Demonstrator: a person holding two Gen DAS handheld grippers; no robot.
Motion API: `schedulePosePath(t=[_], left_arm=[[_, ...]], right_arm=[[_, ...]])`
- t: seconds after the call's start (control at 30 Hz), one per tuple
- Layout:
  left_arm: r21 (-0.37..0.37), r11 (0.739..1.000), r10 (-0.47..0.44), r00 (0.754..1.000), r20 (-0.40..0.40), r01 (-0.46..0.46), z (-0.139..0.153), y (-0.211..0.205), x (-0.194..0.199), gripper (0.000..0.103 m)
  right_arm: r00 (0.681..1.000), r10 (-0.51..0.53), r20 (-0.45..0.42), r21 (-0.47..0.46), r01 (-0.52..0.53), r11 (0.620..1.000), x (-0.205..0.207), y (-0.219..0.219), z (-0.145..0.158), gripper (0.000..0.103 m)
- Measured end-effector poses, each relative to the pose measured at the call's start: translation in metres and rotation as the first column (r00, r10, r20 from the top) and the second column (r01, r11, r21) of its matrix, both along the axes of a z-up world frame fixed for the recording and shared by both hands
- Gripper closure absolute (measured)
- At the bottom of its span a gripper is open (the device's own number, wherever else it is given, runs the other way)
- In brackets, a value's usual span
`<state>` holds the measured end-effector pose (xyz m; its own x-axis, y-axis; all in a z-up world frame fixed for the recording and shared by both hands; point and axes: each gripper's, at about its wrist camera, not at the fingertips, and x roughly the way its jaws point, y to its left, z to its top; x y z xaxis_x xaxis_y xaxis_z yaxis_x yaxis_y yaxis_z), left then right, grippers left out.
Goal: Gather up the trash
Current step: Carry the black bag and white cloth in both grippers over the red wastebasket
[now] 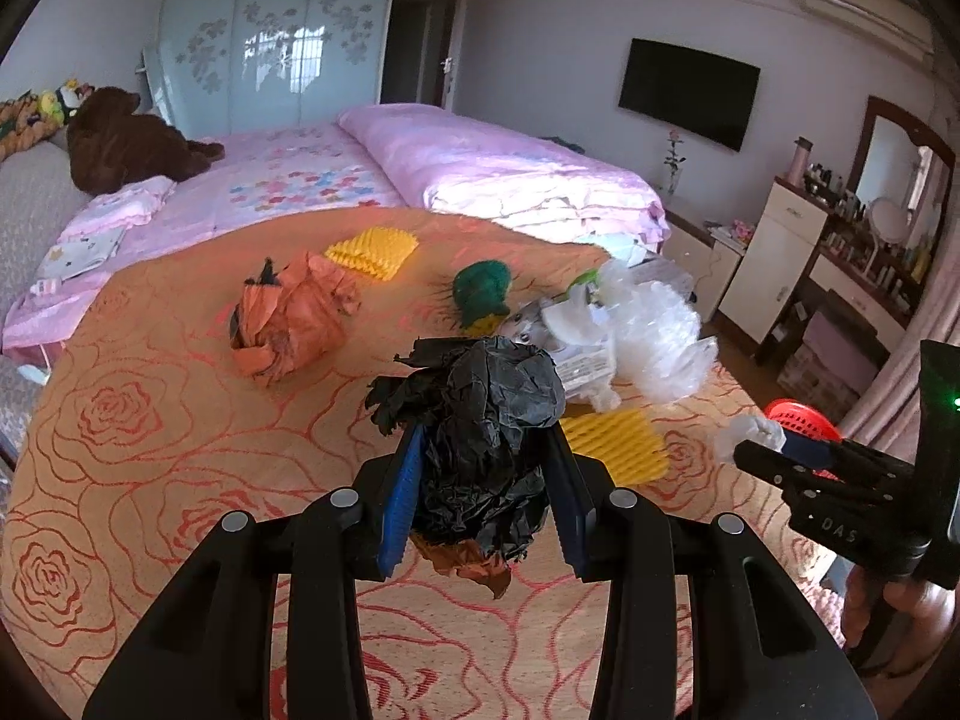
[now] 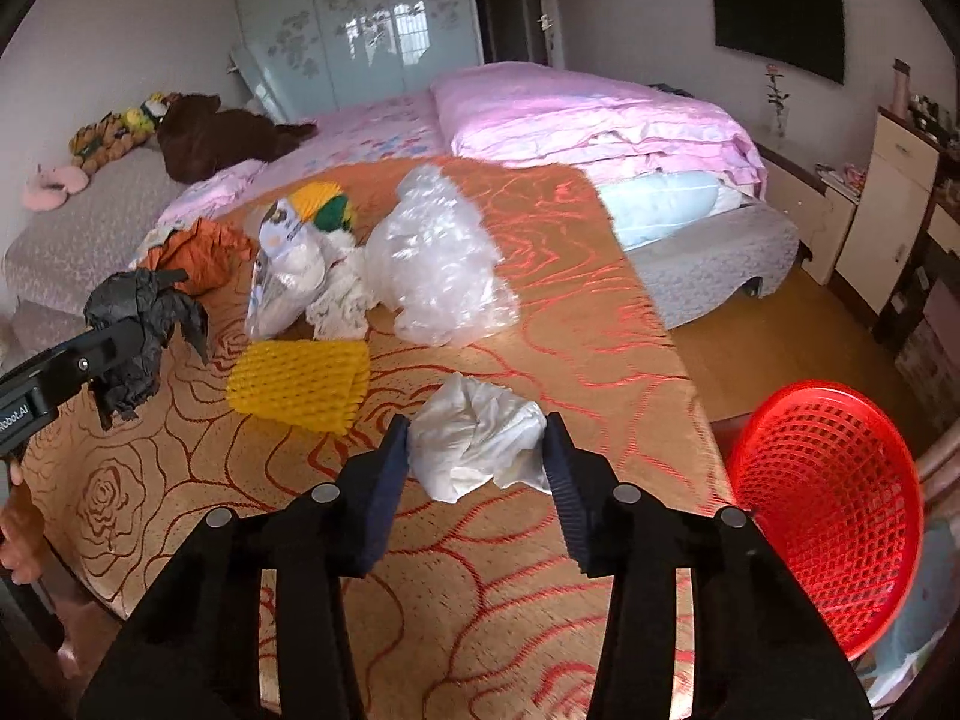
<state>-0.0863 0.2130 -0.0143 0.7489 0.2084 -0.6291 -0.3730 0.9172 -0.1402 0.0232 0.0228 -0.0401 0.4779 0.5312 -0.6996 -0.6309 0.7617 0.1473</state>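
Left claw (image 1: 486,480) pinching crumpled black bag (image 1: 480,420); right claw (image 2: 477,450) pinching white wad (image 2: 474,444); red basket (image 2: 828,504) at 3 o'clock off bench (image 2: 540,570).

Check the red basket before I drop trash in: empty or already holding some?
Empty as far as shown: only bare red mesh shows inside the red basket, which is tipped toward the camera beside the table.

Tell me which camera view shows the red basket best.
The right wrist view: the red basket shows nearly whole beside the table, its mesh wall and open mouth clear. The left wrist view shows only a sliver of it behind the right hand-held gripper.
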Motion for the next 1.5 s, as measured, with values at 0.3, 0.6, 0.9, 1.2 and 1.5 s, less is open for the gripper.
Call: schedulePosePath(t=[0.3, 0.6, 0.9, 1.2, 1.5], left_arm=[[0.04, 0.995, -0.088, 0.996, 0.03, 0.086, 0.02, -0.033, 0.019, 0.066], [0.068, 0.979, -0.194, 0.98, 0.047, 0.191, 0.033, -0.07, 0.05, 0.066], [0.076, 0.952, -0.3, 0.953, 0.042, 0.297, 0.04, -0.113, 0.085, 0.066], [0.081, 0.91, -0.41, 0.912, 0.016, 0.408, 0.041, -0.16, 0.119, 0.066], [0.069, 0.852, -0.519, 0.854, -0.022, 0.519, 0.028, -0.209, 0.151, 0.065]], right_arm=[[0.995, -0.097, 0.033, 0.049, 0.095, 0.994, 0.004, -0.037, 0.028, 0.059], [0.979, -0.19, 0.079, 0.08, 0.183, 0.98, 0.012, -0.072, 0.052, 0.059], [0.953, -0.285, 0.099, 0.076, 0.279, 0.957, 0.02, -0.111, 0.06, 0.059], [0.915, -0.392, 0.094, 0.073, 0.386, 0.92, 0.033, -0.156, 0.059, 0.059], [0.882, -0.465, 0.077, 0.058, 0.461, 0.885, 0.04, -0.189, 0.045, 0.059]])
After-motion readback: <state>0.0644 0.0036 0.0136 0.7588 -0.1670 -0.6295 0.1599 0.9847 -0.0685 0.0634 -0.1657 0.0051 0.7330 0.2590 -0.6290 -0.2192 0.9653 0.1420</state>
